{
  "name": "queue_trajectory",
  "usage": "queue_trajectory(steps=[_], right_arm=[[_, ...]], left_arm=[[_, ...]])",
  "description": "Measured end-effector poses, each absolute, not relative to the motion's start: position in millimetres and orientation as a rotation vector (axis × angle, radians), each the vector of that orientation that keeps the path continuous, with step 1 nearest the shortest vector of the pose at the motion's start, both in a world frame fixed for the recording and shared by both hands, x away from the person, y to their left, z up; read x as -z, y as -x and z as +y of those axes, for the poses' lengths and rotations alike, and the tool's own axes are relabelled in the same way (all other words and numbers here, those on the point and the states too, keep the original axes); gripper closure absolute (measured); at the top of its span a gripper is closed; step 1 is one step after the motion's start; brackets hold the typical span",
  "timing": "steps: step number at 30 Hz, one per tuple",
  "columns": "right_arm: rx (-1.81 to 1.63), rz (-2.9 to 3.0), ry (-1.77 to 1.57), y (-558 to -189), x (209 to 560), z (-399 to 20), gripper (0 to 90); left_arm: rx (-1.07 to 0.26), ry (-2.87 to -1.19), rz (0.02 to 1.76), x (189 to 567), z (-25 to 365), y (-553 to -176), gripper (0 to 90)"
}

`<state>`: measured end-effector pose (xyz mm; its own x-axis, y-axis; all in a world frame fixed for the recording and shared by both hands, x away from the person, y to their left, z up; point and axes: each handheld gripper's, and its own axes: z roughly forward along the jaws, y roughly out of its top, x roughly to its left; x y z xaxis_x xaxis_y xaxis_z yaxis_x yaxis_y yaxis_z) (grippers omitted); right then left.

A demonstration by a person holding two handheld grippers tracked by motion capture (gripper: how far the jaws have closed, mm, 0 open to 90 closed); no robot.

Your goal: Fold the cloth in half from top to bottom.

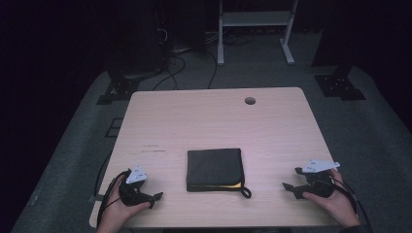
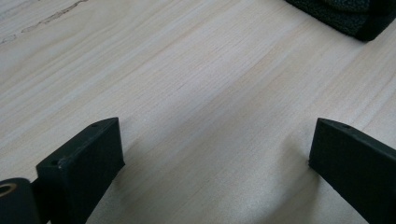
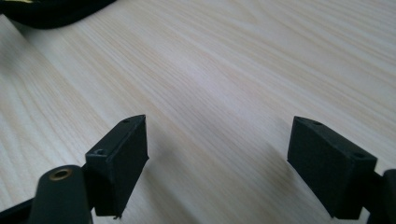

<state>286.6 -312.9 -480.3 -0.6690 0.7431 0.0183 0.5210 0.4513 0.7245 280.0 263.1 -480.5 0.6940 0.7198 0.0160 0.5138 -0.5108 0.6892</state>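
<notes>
Mid-table, folded black pouch (image 1: 214, 169) lies flat btwn both tools. Left gripper (image 1: 156, 198) & right gripper (image 1: 290, 188) rest apart from it, jaws wide, empty; handling looks either finished or unstarted.

Dark room, grey carpet (image 1: 369, 131), white frame (image 1: 255, 19) behind table (image 1: 194, 116).

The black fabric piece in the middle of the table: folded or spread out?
Folded. The black fabric piece lies as a compact square with stacked layer edges along its near side, a loop trailing off its corner; both claws are apart from it.
</notes>
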Motion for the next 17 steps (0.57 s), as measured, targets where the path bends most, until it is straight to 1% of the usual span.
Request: queue_trajectory(steps=[4,8,17], right_arm=[[-1.022,2.394,-1.100,-285.9,483.4,-317.1,18.8],[-1.034,2.382,-1.093,-286.5,485.3,-318.1,15.9],[-1.039,2.356,-1.116,-286.5,487.1,-317.8,13.1]], left_arm=[[-0.402,-2.202,0.910,483.6,265.3,-279.7,0.0],[-0.401,-2.203,0.909,483.6,265.4,-279.7,0.0],[-0.400,-2.208,0.902,483.5,265.5,-279.6,0.0]])
